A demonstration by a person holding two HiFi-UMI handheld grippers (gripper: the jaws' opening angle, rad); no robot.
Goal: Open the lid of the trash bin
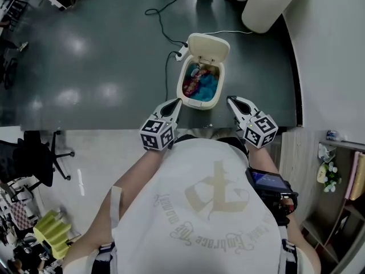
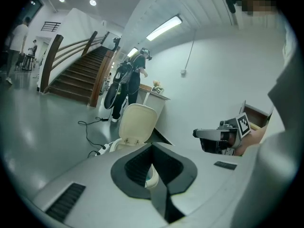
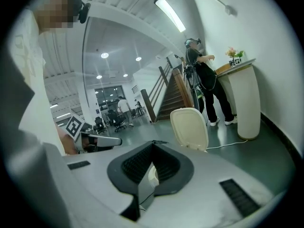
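Observation:
A small cream trash bin point(image 1: 181, 84) stands on the dark floor ahead of me. Its lid point(image 1: 208, 47) is tipped up and back, and colourful rubbish shows inside. My left gripper point(image 1: 175, 103) and right gripper point(image 1: 232, 100) hang just short of the bin's near rim, one on each side, not touching it. Both look shut and hold nothing. The raised lid point(image 2: 137, 122) shows in the left gripper view beyond my left gripper point(image 2: 153, 146), with the right gripper point(image 2: 209, 134) off to the side. In the right gripper view the lid point(image 3: 190, 127) stands past my right gripper point(image 3: 153, 144).
A black cable and white power strip point(image 1: 181, 53) lie behind the bin. A white rounded counter point(image 1: 268, 4) stands at the back right, with a person point(image 2: 126, 82) beside it. An office chair point(image 1: 34, 153) is at the left, shelves point(image 1: 336, 176) at the right, a staircase point(image 2: 76, 75) beyond.

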